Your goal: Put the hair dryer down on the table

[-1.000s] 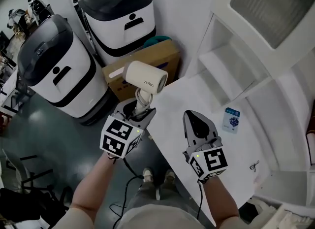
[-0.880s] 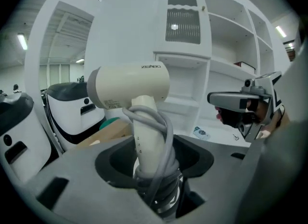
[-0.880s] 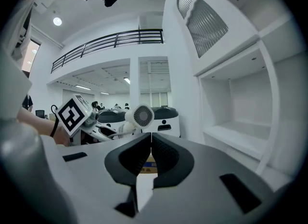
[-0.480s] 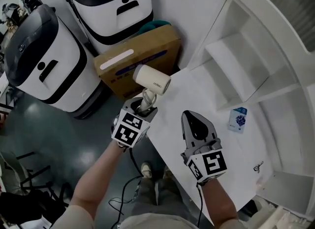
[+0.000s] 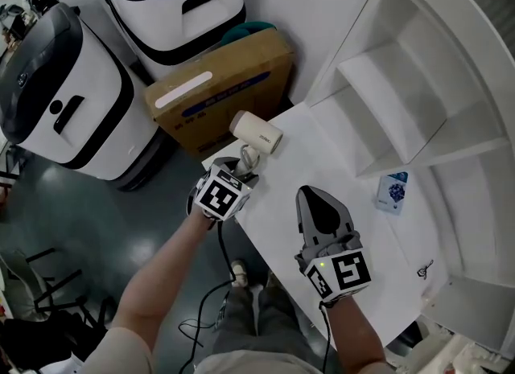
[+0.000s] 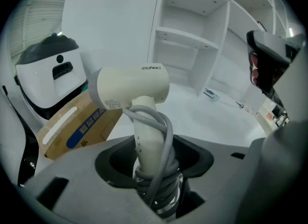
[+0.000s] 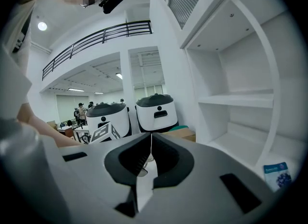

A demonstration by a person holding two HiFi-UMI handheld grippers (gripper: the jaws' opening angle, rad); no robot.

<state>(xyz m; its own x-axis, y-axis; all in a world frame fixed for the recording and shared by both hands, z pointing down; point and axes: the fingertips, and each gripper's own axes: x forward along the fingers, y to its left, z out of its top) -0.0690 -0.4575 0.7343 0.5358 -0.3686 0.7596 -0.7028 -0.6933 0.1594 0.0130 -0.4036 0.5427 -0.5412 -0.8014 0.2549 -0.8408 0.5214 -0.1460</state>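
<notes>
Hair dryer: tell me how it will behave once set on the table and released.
Likely top-heavy: the hair dryer has a wide barrel on a narrow handle, so it may tip if stood upright. The round barrel could roll. The cord wound round the handle looks floppy.

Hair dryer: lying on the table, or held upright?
Held upright: the hair dryer stands by its cord-wrapped handle between the jaws of the left gripper, barrel on top, near the table.
</notes>
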